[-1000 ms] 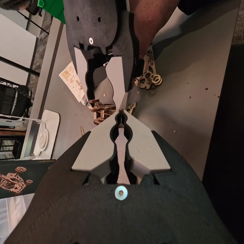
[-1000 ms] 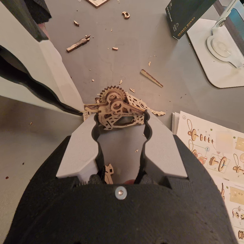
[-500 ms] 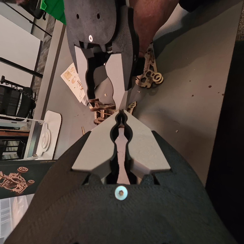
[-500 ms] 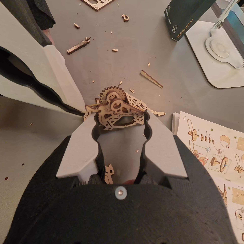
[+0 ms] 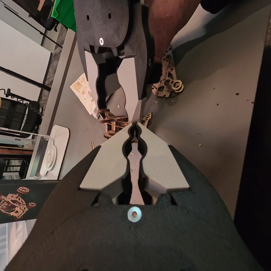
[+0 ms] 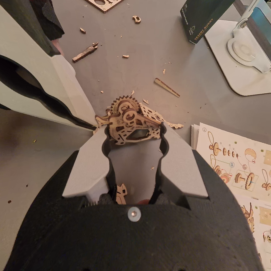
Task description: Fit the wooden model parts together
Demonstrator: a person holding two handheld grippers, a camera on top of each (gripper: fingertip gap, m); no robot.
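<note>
The right gripper reaches level over the grey table, its two grey fingers spread about halfway and clamped on the sides of the model, which sits at their tips, resting on or just above the table. The left gripper comes in from the model's left side, its jaws nearly closed, the tips pinching a thin flat wooden part that meets the model's left edge. The model is pale laser-cut plywood with dark burnt edges: a toothed gear at the back, a round ring in front of it, a slotted panel to the right, and an open frame with cut-outs facing the right wrist camera. Only the right wrist view shows the scraps beyond the model: a wedge-shaped sliver, a dark stick and small chips, plus the instruction sheets to the model's right and the dark box and white stand base beyond it. Only the left wrist view shows the person's forearm behind the right gripper, and another flat wooden frame lying on the table behind the model.
</note>
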